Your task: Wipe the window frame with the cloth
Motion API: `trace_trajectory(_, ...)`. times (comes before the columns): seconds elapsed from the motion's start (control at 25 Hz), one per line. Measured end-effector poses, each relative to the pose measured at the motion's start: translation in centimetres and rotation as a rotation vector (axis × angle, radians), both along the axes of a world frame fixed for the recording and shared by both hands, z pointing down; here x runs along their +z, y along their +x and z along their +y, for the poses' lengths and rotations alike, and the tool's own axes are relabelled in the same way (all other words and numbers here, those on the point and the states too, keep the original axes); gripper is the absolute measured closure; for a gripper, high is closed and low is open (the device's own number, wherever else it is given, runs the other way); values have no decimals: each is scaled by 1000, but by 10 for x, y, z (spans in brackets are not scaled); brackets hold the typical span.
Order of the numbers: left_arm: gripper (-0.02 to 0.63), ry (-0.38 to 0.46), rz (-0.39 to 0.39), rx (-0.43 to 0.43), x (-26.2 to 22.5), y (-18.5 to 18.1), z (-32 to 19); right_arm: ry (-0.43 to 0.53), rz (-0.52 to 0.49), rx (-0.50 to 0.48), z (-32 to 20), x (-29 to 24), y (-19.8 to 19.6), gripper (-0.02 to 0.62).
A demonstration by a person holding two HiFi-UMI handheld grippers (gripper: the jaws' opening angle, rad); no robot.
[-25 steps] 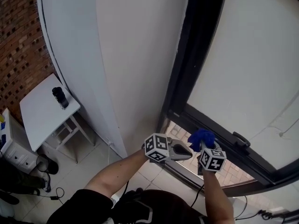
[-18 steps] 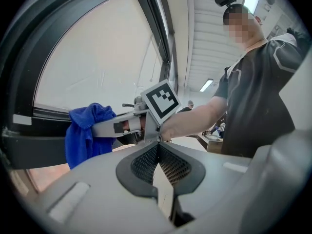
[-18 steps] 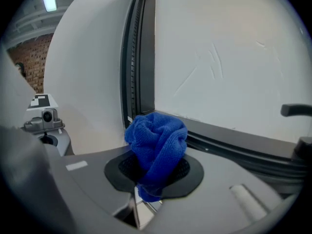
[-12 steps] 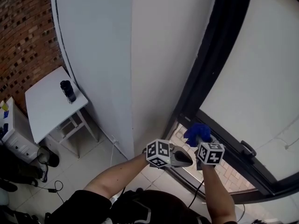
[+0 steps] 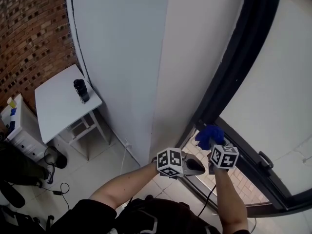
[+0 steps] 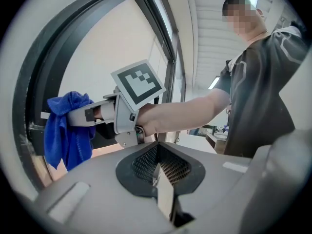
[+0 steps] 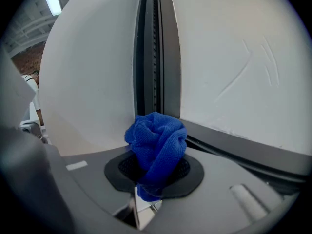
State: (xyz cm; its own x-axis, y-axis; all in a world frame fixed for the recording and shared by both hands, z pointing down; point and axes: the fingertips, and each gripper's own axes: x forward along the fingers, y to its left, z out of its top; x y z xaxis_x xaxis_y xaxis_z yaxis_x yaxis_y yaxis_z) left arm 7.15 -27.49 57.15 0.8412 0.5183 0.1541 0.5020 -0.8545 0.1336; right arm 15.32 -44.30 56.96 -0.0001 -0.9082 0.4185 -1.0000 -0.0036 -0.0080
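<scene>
A bunched blue cloth (image 5: 209, 136) is pinched in my right gripper (image 5: 211, 144), which is shut on it. The cloth sits against the black window frame (image 5: 233, 77), near the lower corner where the upright meets the bottom rail (image 5: 246, 156). In the right gripper view the cloth (image 7: 157, 144) bulges out of the jaws in front of the frame's upright (image 7: 153, 48). My left gripper (image 5: 197, 167) is shut and empty, just left of the right one. Its own view shows the jaws closed (image 6: 160, 175), with the right gripper (image 6: 78, 117) and the hanging cloth (image 6: 68, 130) beyond.
A white wall column (image 5: 146, 57) stands left of the frame. A small white table (image 5: 56, 112) with a black bottle (image 5: 81, 90) is by the brick wall (image 5: 29, 33). A window handle (image 5: 266, 160) sits on the bottom rail. Cables (image 5: 58, 191) lie on the tiled floor.
The head view has swung, so the wall and table sit further right. The right gripper with the cloth has moved along the bottom rail toward the frame's corner; the left gripper stayed beside it.
</scene>
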Motion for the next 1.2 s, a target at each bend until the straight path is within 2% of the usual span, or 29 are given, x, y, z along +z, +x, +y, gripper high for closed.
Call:
trace_trajectory(0.12, 612, 25, 8, -85, -5, 2, -13, -2, -4, 11, 6, -1, 6, 517)
trace_trajectory(0.44, 612, 28, 53, -216, -27, 5, -27, 2, -21, -35, 18, -3, 0, 517)
trace_trajectory(0.6, 612, 22, 88, -391, -42, -1, -54, 10, -23, -84, 14, -10, -10, 517)
trace_trajectory(0.76, 612, 36, 51, -587, -42, -14, -92, -15, -8, -119, -4, -6, -14, 516)
trace_trajectory(0.84, 612, 17, 31, -651, -41, -21, -101, -27, -9, -131, -10, -6, -17, 517)
trace_trajectory(1.04, 612, 27, -36, -691, -20, -26, -102, -44, -54, -140, -29, -5, -27, 517)
trace_trajectory(1.2, 612, 10, -38, -739, -14, -26, -111, -58, -63, -149, -39, -4, -33, 517)
